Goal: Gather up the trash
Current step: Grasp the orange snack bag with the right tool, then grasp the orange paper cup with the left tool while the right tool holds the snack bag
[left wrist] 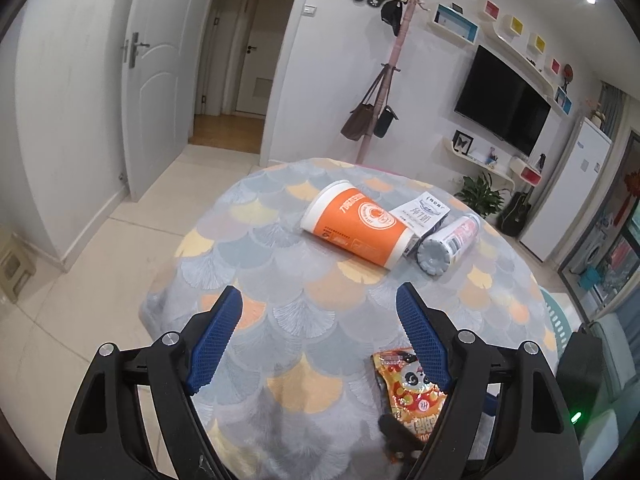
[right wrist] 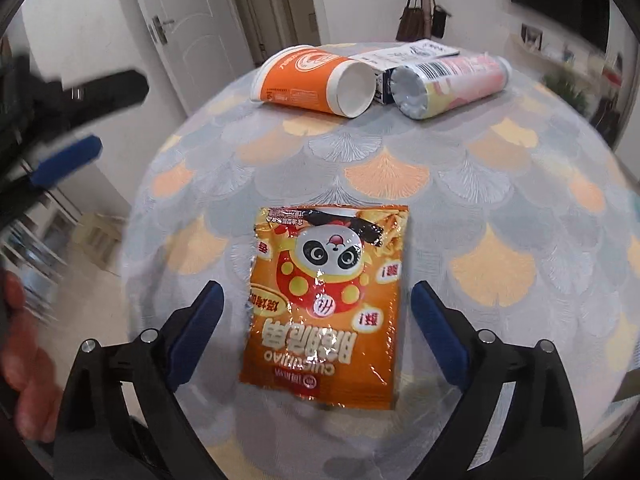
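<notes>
Trash lies on a round table (right wrist: 520,168) with a fan-pattern cloth, in two groups. Going from left to right in the right wrist view: the left gripper (right wrist: 76,128) shows blurred at 9 o'clock, off the table edge, and holds nothing. Then at 12 o'clock an orange paper cup (right wrist: 304,80) lies on its side, bottom toward the camera. Just beside it to the right is a white carton (right wrist: 404,56), and then a pink tube can (right wrist: 452,80), also lying down; the three seem to touch. At the centre, well apart from them, an orange snack packet (right wrist: 324,304) with a panda lies flat. The right gripper (right wrist: 318,300) hovers over it with jaws wide apart, one finger on each side, gripping nothing; I judge it is lined up so to close on the packet's edges. In the left wrist view the left gripper (left wrist: 320,304) is also spread and empty, pointing toward the cup, probably its next target
</notes>
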